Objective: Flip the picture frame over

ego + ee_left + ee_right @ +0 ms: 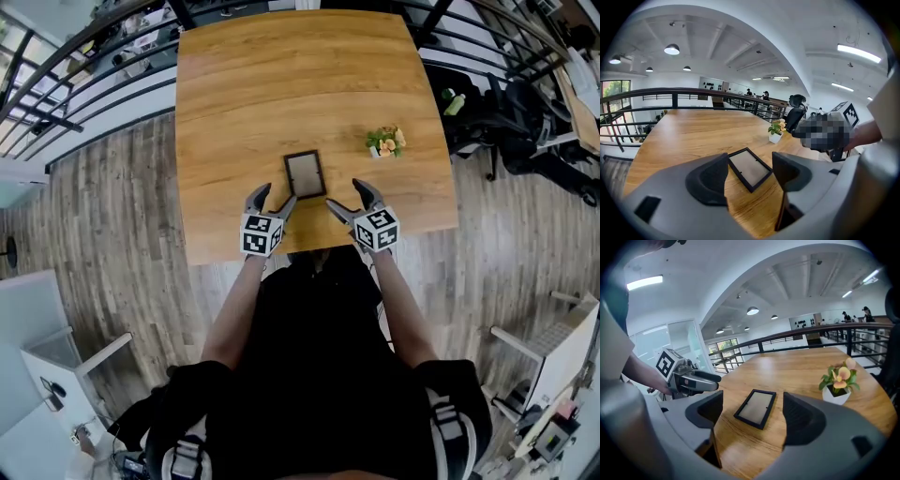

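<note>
Hovering near the black rectangular picture frame [305,174]: left gripper [275,197], right gripper [347,196] (both jaws apart)

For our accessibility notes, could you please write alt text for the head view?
A black picture frame lies flat on a wooden table, with the left tongs and right tongs open near its closest edge. A small potted flower stands to its right.

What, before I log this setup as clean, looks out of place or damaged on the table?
Nothing stands out: the picture frame lies flat, the flower pot stands upright, and the left gripper and right gripper are open, empty.
</note>
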Action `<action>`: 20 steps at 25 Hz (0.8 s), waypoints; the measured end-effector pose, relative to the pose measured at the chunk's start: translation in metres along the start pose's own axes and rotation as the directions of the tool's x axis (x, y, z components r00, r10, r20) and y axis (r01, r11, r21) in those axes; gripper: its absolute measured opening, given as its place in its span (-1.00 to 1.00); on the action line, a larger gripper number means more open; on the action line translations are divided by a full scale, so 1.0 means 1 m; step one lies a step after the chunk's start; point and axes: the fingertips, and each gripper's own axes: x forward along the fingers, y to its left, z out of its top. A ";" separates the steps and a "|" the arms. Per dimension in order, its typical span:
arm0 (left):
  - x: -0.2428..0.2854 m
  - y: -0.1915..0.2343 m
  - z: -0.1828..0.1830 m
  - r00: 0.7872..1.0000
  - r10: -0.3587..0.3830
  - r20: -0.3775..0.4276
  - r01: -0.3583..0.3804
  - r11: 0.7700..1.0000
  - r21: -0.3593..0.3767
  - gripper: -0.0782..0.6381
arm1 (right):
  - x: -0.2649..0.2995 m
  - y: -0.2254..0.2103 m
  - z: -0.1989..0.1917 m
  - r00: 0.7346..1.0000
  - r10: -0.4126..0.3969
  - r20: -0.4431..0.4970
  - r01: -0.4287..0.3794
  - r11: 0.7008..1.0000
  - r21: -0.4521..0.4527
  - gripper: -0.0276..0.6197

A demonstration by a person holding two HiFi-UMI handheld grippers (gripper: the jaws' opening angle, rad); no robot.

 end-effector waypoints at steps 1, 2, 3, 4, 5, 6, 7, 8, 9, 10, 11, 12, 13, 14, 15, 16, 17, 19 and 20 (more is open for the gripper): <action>0.002 0.001 -0.003 1.000 -0.003 -0.003 0.003 1.000 -0.014 0.06 | 0.001 0.000 -0.002 1.000 -0.002 -0.005 0.002 1.000 0.006 0.32; 0.004 0.002 -0.005 1.000 -0.003 -0.006 0.003 1.000 -0.028 0.06 | 0.002 0.000 -0.005 1.000 -0.002 -0.010 0.002 1.000 0.010 0.31; 0.006 0.002 -0.008 1.000 -0.003 -0.008 0.003 0.999 -0.039 0.06 | 0.003 -0.001 -0.007 1.000 -0.001 -0.017 0.001 1.000 0.011 0.31; 0.009 0.002 -0.010 1.000 -0.002 -0.012 0.002 0.999 -0.046 0.06 | 0.004 -0.002 -0.009 1.000 0.001 -0.024 0.000 1.000 0.010 0.31; 0.013 0.002 -0.012 1.000 0.000 -0.018 -0.001 0.999 -0.049 0.06 | 0.005 -0.004 -0.010 1.000 0.002 -0.030 -0.002 1.000 0.010 0.31; 0.016 0.003 -0.014 1.000 0.003 -0.024 -0.005 0.999 -0.054 0.06 | 0.006 -0.007 -0.011 0.999 0.004 -0.034 -0.004 1.000 0.013 0.31; 0.019 0.004 -0.016 1.000 0.009 -0.030 -0.011 0.998 -0.061 0.06 | 0.007 -0.010 -0.012 0.999 0.006 -0.038 -0.005 1.000 0.017 0.31; 0.022 0.005 -0.018 0.999 0.015 -0.036 -0.018 0.997 -0.070 0.06 | 0.009 -0.013 -0.013 0.999 0.009 -0.041 -0.008 1.000 0.023 0.31; 0.024 0.006 -0.021 0.999 0.021 -0.042 -0.024 0.997 -0.079 0.06 | 0.012 -0.015 -0.014 0.999 0.014 -0.044 -0.013 1.000 0.027 0.31; 0.026 0.007 -0.023 0.999 0.025 -0.048 -0.029 0.996 -0.085 0.06 | 0.015 -0.016 -0.015 0.999 0.021 -0.047 -0.019 0.999 0.030 0.30; 0.027 0.007 -0.024 0.998 0.028 -0.054 -0.033 0.996 -0.088 0.06 | 0.018 -0.017 -0.015 0.998 0.028 -0.051 -0.027 0.999 0.029 0.29; 0.028 0.007 -0.026 0.998 0.030 -0.062 -0.036 0.995 -0.089 0.06 | 0.021 -0.018 -0.014 0.998 0.036 -0.055 -0.034 0.999 0.025 0.28; 0.028 0.006 -0.028 0.997 0.033 -0.070 -0.039 0.995 -0.088 0.06 | 0.023 -0.019 -0.014 0.997 0.042 -0.058 -0.040 0.999 0.021 0.27; 0.029 0.007 -0.031 0.996 0.038 -0.080 -0.045 0.995 -0.090 0.06 | 0.026 -0.020 -0.014 0.997 0.047 -0.061 -0.046 0.999 0.019 0.27; 0.030 0.009 -0.034 0.995 0.044 -0.090 -0.053 0.994 -0.094 0.06 | 0.029 -0.022 -0.014 0.996 0.054 -0.065 -0.052 0.998 0.020 0.26; 0.033 0.011 -0.036 0.994 0.052 -0.100 -0.062 0.993 -0.101 0.06 | 0.032 -0.023 -0.014 0.996 0.061 -0.069 -0.060 0.998 0.021 0.26; 0.035 0.013 -0.039 0.992 0.058 -0.110 -0.069 0.992 -0.107 0.06 | 0.035 -0.024 -0.014 0.995 0.070 -0.074 -0.068 0.997 0.021 0.26; 0.042 0.013 -0.045 0.989 0.064 -0.130 -0.079 0.990 -0.113 0.06 | 0.039 -0.026 -0.018 0.992 0.085 -0.092 -0.084 0.996 0.015 0.26; 0.045 0.013 -0.048 0.988 0.067 -0.140 -0.083 0.990 -0.114 0.06 | 0.041 -0.027 -0.021 0.990 0.093 -0.105 -0.092 0.996 0.012 0.26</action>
